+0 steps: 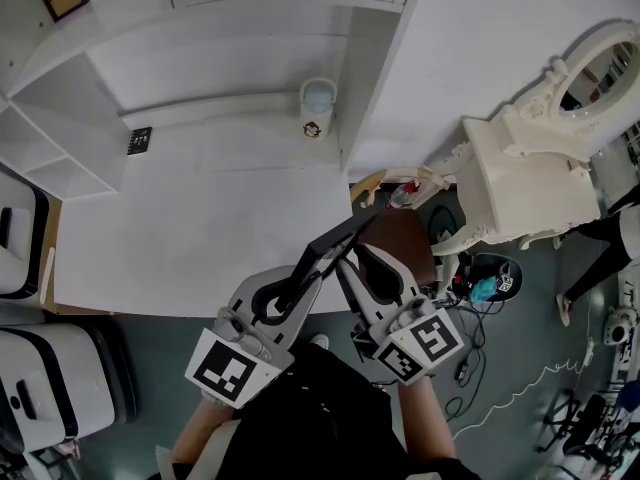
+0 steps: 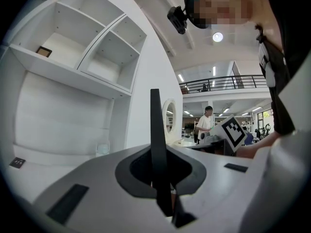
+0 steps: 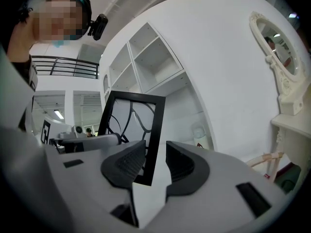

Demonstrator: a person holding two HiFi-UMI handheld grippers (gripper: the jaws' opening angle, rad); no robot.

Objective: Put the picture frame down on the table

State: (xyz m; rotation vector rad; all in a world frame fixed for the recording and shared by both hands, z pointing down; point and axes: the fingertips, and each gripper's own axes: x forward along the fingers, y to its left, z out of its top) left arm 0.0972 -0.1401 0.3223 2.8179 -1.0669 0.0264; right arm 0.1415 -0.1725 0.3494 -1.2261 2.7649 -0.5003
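Picture frame [image 3: 156, 130], thin, black and rectangular, with curling lines across its pane, sits clamped edge-on in the left claw [image 2: 156, 171]. The right claw [image 3: 155, 161] stands parted, its ribbed dark pads either side of one rail. Both claws angle upward, close together, at the white surface's [image 1: 200, 238] near edge.

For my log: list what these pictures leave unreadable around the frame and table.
Right gripper view: a jaw hides the lower corner of the picture frame; the left gripper view shows only its edge.
Head view: print on the cup is too small.
Head view: marks on the black tag on the table, too small.
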